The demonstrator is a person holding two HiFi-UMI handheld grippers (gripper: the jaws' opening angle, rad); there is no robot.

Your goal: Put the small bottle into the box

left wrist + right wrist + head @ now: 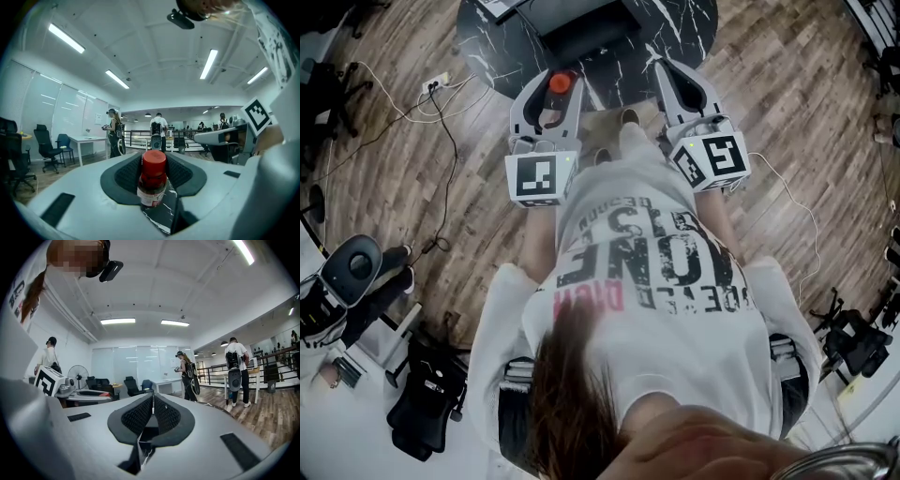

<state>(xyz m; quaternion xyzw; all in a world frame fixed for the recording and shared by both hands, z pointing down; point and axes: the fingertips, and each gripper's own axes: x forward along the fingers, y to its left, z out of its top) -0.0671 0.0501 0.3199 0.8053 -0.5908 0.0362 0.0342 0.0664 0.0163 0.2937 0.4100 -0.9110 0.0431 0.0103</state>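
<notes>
The small bottle (560,83) has a red cap, dark contents and a pale label. It stands upright between the jaws of my left gripper (553,73), whose pads press on its sides; in the left gripper view the bottle (152,183) fills the gap. My right gripper (675,67) is held alongside at the same height, shut with nothing in it, its ribbed pads (140,416) meeting in the right gripper view. A dark box-like thing (586,33) lies on the black marble table (684,23) just beyond both grippers.
Cables (441,122) and a power strip (434,84) lie on the wooden floor to the left. Black office chairs (427,403) stand behind the person. People (114,132) stand in the room by a white table (86,139) and a railing (281,366).
</notes>
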